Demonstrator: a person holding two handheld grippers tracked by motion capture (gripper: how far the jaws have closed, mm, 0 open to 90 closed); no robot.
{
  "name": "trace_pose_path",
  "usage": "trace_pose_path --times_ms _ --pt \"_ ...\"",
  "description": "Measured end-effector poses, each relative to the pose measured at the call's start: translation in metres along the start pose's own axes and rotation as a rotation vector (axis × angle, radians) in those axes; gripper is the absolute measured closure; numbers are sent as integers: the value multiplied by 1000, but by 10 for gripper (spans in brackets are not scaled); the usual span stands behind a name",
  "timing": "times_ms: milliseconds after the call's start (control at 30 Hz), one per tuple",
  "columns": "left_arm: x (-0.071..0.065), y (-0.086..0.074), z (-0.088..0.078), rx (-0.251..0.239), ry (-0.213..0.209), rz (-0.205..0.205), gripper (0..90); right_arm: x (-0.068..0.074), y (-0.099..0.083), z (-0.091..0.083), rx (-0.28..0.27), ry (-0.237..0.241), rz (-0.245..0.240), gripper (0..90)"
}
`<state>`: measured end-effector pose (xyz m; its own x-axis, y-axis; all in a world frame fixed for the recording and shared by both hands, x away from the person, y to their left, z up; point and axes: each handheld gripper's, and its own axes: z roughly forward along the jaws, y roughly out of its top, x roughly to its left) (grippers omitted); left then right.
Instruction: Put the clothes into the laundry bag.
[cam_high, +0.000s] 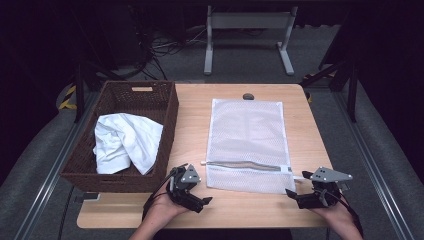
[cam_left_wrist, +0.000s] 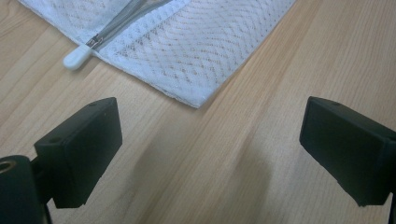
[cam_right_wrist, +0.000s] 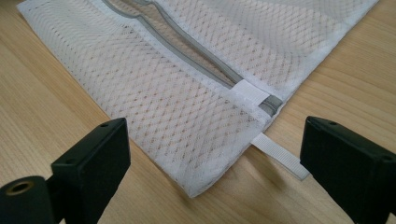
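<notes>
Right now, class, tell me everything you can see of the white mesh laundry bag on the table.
The mesh laundry bag is white, see-through netting, rectangular, and lies flat on the wooden table, right of the wicker basket. A grey zipper runs across near its front edge, partly open, with a white pull at the left end and a white ribbon tab at the right corner. It looks empty. Neither tool touches it.

1. The mesh bag (cam_left_wrist: 187, 42) runs off the top edge of the left gripper view, and off the top in the right gripper view too.
2. The small dark thing (cam_high: 248, 96) at the table's far edge is too small to make out.
3. The white cloth (cam_high: 125, 142) in the basket (cam_high: 167, 130) is crumpled; what it is can't be told.
4. The person's forearms are cut off at the bottom of the high view.
</notes>
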<state>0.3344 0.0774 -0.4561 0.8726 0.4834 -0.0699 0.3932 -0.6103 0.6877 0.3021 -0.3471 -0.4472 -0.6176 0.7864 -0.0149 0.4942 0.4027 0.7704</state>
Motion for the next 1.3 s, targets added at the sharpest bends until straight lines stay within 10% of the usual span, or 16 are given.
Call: trace_pose_path --times_ms 600,1300 --pt "2 12 -6 -48 -16 -3 274 1 12 -2 18 11 12 228" --pt "36 48 9 -59 19 -62 900 -15 51 39 31 5 -21 864"
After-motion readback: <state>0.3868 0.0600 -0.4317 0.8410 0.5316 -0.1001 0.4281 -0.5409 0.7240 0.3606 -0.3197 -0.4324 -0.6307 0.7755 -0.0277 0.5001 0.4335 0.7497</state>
